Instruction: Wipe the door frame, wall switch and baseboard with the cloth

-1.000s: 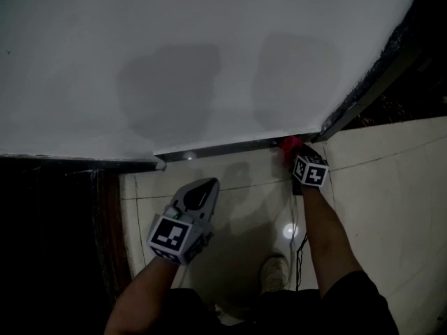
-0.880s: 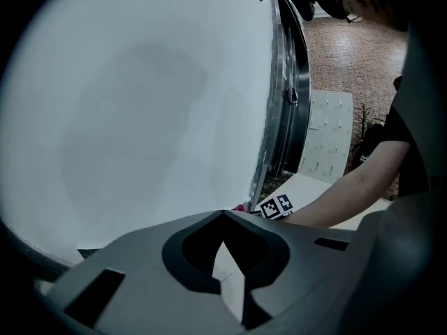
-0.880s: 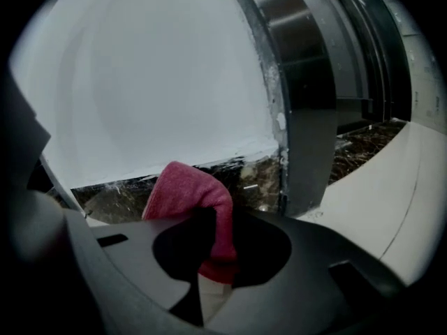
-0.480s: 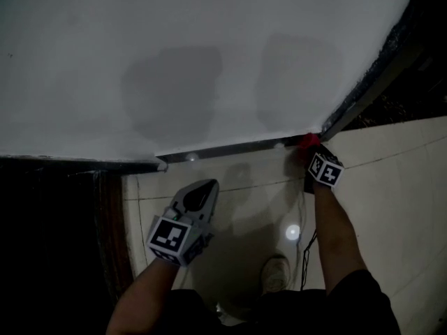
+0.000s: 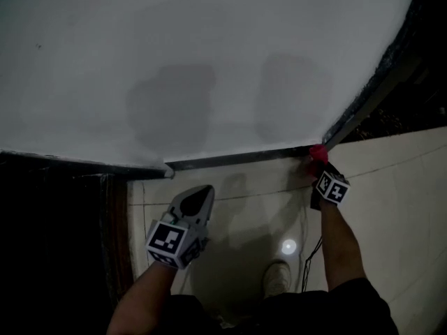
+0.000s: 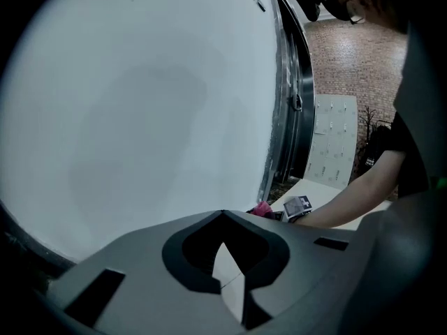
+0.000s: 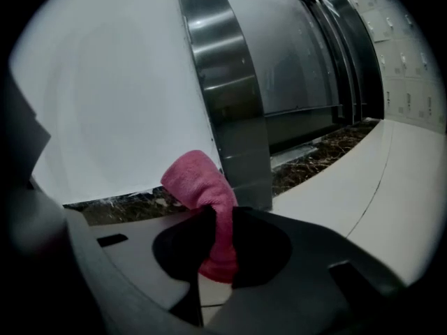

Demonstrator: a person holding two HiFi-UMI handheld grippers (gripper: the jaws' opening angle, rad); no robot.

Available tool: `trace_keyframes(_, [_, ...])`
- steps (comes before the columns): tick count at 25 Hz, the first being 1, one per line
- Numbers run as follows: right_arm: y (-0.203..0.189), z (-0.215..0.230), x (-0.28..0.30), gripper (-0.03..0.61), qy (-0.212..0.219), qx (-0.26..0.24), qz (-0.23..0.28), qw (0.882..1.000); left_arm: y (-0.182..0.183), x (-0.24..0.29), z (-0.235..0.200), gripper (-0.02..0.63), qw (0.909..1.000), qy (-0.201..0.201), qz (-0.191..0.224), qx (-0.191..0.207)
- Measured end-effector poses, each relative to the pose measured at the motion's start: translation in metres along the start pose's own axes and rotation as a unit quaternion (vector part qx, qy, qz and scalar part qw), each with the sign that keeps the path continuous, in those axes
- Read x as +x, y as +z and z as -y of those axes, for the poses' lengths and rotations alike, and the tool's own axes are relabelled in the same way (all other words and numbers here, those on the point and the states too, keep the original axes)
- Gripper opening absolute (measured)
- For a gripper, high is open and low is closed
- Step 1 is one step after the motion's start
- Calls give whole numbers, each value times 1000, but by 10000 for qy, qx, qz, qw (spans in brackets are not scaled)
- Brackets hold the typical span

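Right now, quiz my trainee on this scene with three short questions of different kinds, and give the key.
1. True or false: the left tool holds the cloth.
2. Where is the cloth? A: low down, by the corner where the baseboard meets the door frame. B: lying on the floor. C: high on the wall.
3. Fill in: the cloth's colour is ___.

Key:
1. False. It is clamped in the right tool; the left tool is shut on nothing.
2. A
3. Pink
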State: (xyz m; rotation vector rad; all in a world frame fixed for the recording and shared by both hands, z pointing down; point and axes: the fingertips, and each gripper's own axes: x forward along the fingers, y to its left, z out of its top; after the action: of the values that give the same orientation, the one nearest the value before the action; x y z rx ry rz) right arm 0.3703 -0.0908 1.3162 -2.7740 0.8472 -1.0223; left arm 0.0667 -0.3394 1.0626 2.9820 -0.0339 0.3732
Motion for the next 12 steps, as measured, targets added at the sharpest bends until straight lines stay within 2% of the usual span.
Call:
trace_keyframes(5, [10,-61,-62,60,774,-92,440,9960,13,-35,-27,3,9996,192,192,5])
trace_keyframes(9, [12,-113,-120,60,1380,-482,595,9875,42,-75,-62,3,9950,561,713,-419])
trace_keyframes(11, [31,-142,-141,60,1688,-728,590,9812,68,-105,-74,3,9939,642,785,-428])
trace_keyframes(12, [56,-164,-158,60,1769,-745,655,9792,88,-119,-83,3,9940,701,766,-345])
